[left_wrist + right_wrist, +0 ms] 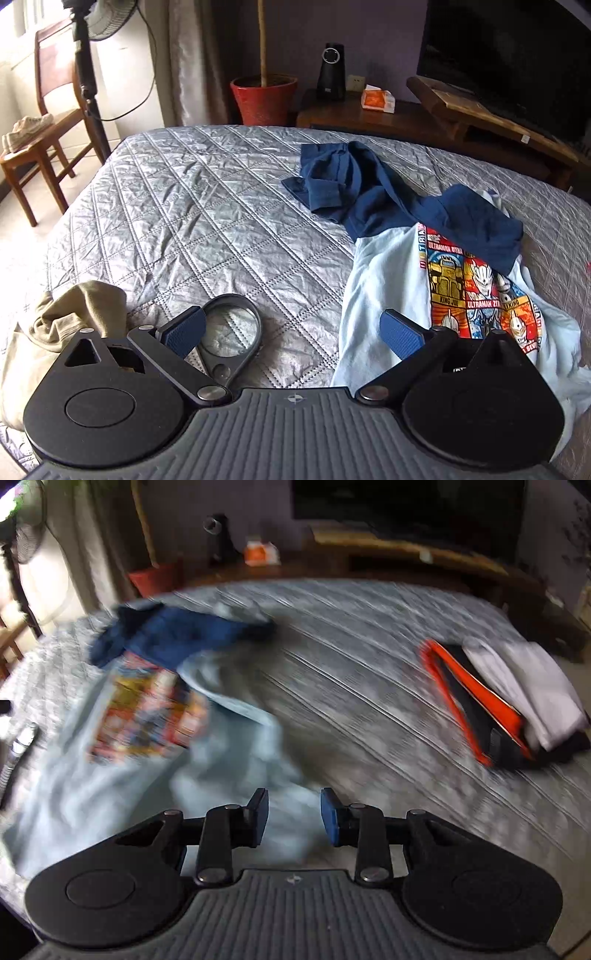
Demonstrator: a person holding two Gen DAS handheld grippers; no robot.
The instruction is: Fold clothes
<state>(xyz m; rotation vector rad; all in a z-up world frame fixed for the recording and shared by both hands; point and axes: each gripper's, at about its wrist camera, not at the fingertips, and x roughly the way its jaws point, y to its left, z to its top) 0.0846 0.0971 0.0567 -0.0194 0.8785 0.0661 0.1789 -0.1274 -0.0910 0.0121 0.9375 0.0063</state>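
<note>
Shirt: a light-blue raglan T-shirt (384, 266) with navy sleeves and an Ultraman print lay crumpled on the quilted grey bedspread (207, 206), one sleeve flung toward the far edge; it was not yet spread flat.
Left gripper (291, 332): released, jaws wide apart and empty, low over the bedspread just left of the shirt's hem, probably placed to take that side.
Right gripper (294, 818): also released, gripping nothing, over the shirt's pale lower edge; its view was motion-blurred.
Beside the left gripper: a magnifying glass (231, 328) and a beige garment (74, 314).
Far right: folded clothes (517, 698) stacked well apart, likely the finished pile.
</note>
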